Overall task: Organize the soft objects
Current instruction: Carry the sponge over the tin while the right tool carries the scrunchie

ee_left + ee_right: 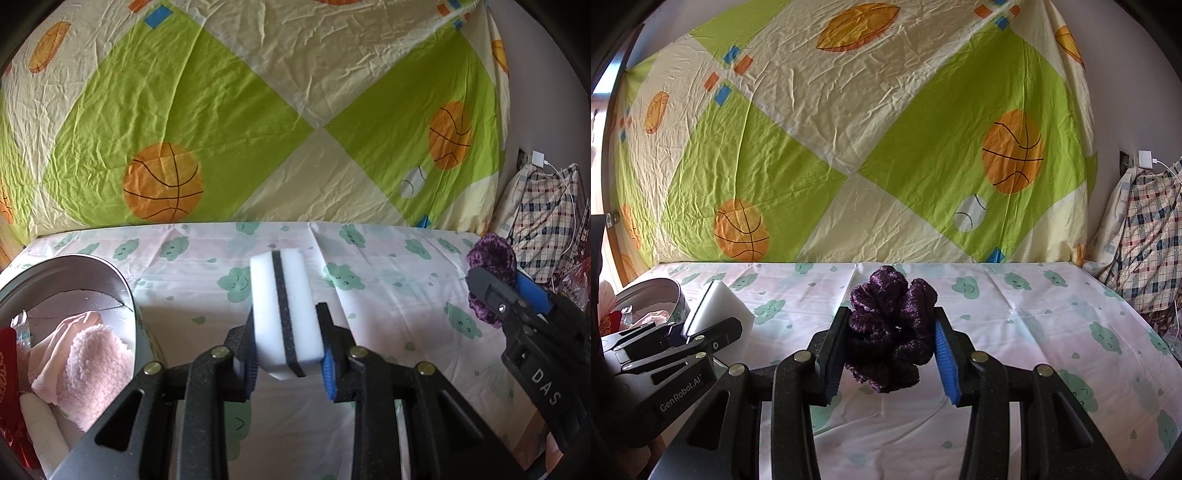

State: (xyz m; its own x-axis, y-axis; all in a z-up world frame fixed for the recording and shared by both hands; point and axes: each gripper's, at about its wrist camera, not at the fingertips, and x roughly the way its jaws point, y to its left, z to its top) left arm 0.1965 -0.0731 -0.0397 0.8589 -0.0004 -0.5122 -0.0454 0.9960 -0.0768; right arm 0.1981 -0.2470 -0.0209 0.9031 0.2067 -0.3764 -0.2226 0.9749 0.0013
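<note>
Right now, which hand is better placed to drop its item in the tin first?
Left. The left gripper holds the sponge with the tin right beside it. The right gripper, holding the purple scrunchie, probably has to cross past the left one.

This looks like a bedroom in a home. A flat surface is covered with a white cotton sheet printed with green clouds [1015, 306]. Behind it hangs a wrinkled green and cream cloth with orange basketballs [849, 122]. At the right lies checked plaid bedding [1148, 236], below a white wall charger [1145, 159].
</note>
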